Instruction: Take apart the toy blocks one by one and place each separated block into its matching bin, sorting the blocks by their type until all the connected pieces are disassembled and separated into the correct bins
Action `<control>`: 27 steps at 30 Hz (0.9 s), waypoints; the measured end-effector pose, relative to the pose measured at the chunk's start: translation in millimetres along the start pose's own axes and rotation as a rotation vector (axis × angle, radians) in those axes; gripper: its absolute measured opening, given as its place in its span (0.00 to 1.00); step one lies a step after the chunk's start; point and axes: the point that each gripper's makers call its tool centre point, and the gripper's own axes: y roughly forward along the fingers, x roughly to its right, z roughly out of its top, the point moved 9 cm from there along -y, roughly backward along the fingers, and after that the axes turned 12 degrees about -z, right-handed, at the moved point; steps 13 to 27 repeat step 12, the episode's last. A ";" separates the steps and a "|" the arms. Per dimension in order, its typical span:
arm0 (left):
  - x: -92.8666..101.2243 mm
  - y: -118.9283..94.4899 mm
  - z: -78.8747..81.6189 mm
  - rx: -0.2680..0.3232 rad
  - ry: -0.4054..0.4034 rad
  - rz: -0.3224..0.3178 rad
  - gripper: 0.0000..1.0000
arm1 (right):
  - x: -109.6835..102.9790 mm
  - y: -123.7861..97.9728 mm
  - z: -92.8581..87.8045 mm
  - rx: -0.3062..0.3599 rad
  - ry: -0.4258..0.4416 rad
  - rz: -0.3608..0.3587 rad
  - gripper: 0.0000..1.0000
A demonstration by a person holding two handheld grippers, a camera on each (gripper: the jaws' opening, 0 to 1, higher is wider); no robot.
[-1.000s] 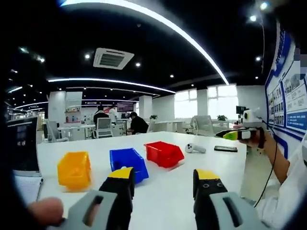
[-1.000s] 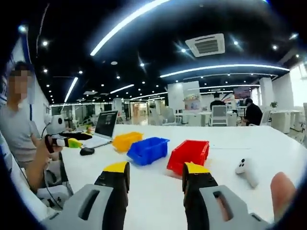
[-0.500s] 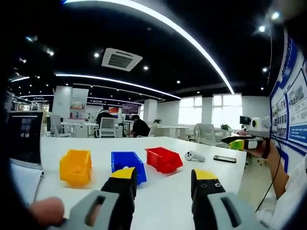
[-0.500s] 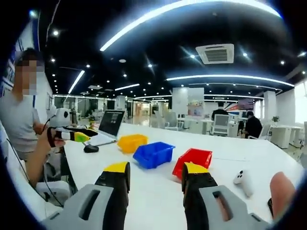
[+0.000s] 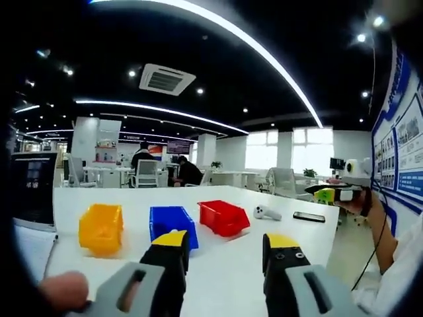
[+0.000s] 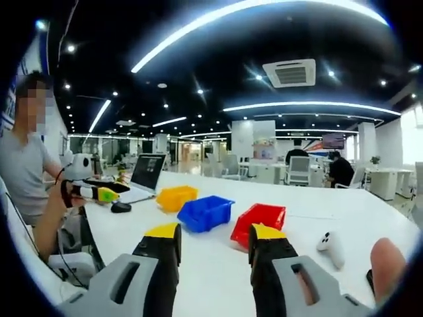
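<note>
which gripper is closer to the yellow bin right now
Left, by a hedged read. In the left gripper view the yellow bin sits just beyond the left gripper. In the right gripper view the bin is the farthest of three from the right gripper, past the blue bin.

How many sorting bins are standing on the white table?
3, in a row on the white table: the yellow bin nearest the laptop, the blue bin in the middle, and the red bin nearest the white controller.

Three bins (image 5: 170, 223) side by side on table (image 5: 231, 277), controller (image 5: 267, 212) right of them
</note>
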 end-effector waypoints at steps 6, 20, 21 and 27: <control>-2.2 -2.5 1.2 0.002 0.009 0.005 0.44 | -1.0 2.9 -4.4 -0.025 -0.008 -0.007 0.40; -2.9 -2.7 1.4 0.007 0.006 0.001 0.44 | -6.7 4.9 -5.1 -0.033 -0.012 0.007 0.39; -2.9 -2.7 1.4 0.007 0.006 0.001 0.44 | -6.7 4.9 -5.1 -0.033 -0.012 0.007 0.39; -2.9 -2.7 1.4 0.007 0.006 0.001 0.44 | -6.7 4.9 -5.1 -0.033 -0.012 0.007 0.39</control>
